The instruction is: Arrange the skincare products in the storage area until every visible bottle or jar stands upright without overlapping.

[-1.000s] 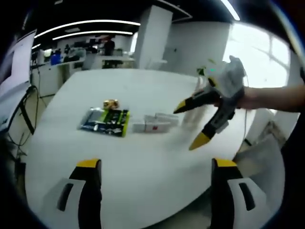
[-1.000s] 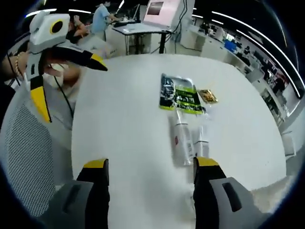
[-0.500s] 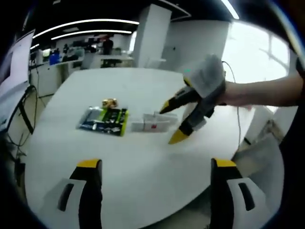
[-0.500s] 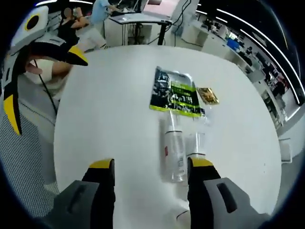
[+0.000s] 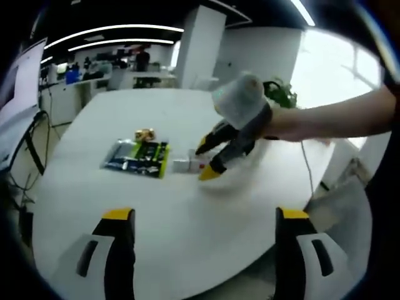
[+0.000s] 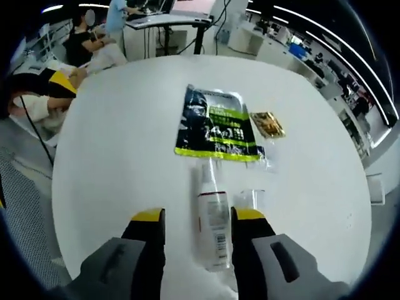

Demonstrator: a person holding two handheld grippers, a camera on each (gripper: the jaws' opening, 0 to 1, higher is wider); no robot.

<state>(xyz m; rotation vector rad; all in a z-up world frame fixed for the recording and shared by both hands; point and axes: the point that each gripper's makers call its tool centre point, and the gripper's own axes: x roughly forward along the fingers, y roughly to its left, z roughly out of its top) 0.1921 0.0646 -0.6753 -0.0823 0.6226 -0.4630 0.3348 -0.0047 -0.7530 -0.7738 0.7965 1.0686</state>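
Now the right tool (image 6: 190,219), jaws parted, straddles a white bottle (image 6: 213,228) lying flat on the white surface (image 6: 119,150), just beside a green-and-black sachet (image 6: 214,122). Left tool (image 5: 200,215) hangs open, well apart.

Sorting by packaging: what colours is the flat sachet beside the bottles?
Black with lime-green panel, flat sachet, clearest in right gripper view.
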